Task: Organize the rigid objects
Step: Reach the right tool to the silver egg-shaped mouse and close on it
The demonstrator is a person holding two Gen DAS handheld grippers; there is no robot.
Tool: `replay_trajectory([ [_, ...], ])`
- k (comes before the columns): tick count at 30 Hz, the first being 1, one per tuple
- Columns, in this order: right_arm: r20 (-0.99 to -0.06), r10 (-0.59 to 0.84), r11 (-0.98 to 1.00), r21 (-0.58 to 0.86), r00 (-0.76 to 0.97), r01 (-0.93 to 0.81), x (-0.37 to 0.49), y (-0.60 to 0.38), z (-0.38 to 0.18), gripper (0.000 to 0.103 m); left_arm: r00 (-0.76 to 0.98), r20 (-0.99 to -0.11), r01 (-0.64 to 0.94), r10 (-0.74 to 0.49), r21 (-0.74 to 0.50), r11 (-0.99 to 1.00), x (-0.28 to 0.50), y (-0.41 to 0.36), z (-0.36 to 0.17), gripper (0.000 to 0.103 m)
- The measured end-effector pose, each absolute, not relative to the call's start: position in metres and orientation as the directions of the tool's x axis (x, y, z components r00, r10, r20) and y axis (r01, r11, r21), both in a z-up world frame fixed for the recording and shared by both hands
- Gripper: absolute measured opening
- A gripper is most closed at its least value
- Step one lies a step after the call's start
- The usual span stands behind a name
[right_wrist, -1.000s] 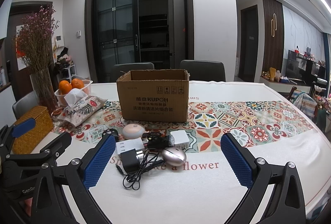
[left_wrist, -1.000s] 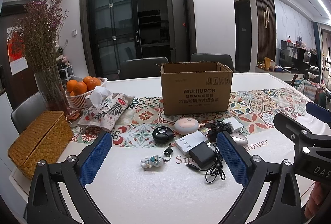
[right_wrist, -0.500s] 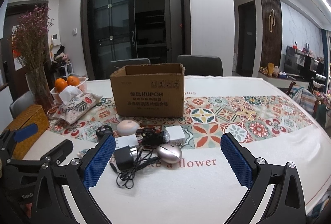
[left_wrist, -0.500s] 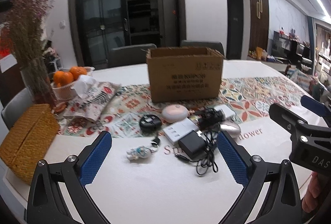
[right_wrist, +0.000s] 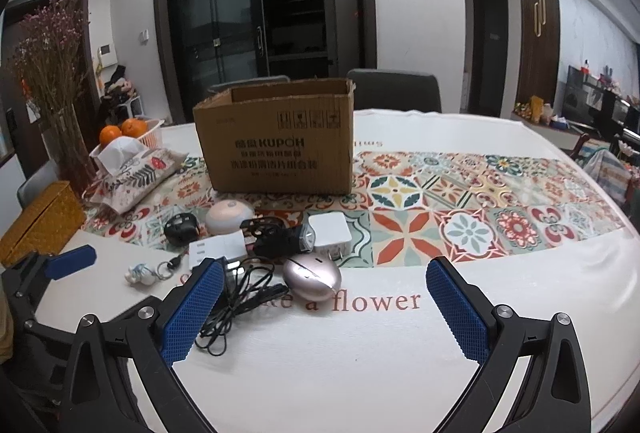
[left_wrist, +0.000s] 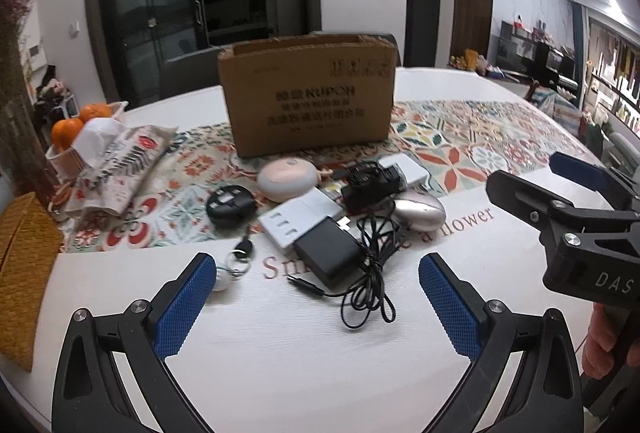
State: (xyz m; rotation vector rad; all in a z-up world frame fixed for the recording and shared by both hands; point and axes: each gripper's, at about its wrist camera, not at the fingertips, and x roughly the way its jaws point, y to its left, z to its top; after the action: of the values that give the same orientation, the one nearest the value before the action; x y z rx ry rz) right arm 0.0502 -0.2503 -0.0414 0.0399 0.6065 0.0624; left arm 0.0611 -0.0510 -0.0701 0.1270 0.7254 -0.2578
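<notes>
An open cardboard box (left_wrist: pixel 308 93) (right_wrist: pixel 276 141) stands on the patterned runner. In front of it lies a cluster: a black charger with cable (left_wrist: pixel 328 257), a white power strip (left_wrist: pixel 300 221), a pink round device (left_wrist: pixel 286 173), a black round case (left_wrist: pixel 231 201), a black camera-like item (left_wrist: pixel 372 181), a pink mouse (left_wrist: pixel 420 211) (right_wrist: pixel 312 275), a white adapter (right_wrist: pixel 330 231) and a small figure keychain (right_wrist: pixel 140 273). My left gripper (left_wrist: pixel 318 297) is open and empty, just short of the charger. My right gripper (right_wrist: pixel 320 307) is open and empty, near the mouse.
At the left stand a woven box (right_wrist: pixel 40 219), a floral tissue pouch (right_wrist: pixel 132 173), a basket of oranges (right_wrist: pixel 128 131) and a vase of dried flowers (right_wrist: pixel 64 137). Chairs stand behind the table. The right gripper shows in the left wrist view (left_wrist: pixel 568 217).
Both grippers have moved forward and lower toward the cluster of objects; the left one now sits close to the charger. Both stay open and empty.
</notes>
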Motion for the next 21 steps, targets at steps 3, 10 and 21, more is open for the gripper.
replay_trajectory([
  [3,-0.591,0.091,0.996,0.063,0.801,-0.067,0.06,-0.254,-0.05,0.102,0.685,-0.7,0.296,-0.202,0.014,0.955,0.07,-0.057,-0.079,0.103],
  [10,-0.649,0.144,0.989,0.083,0.747,-0.119,0.083,-0.261,-0.071,0.1,0.629,-0.746,0.33,-0.218,0.002,0.944,0.087,-0.069,-0.097,0.103],
  [21,-0.709,0.205,0.978,0.121,0.674,-0.17,0.115,-0.267,-0.098,0.093,0.564,-0.799,0.346,-0.211,-0.004,0.938,0.113,-0.08,-0.123,0.101],
])
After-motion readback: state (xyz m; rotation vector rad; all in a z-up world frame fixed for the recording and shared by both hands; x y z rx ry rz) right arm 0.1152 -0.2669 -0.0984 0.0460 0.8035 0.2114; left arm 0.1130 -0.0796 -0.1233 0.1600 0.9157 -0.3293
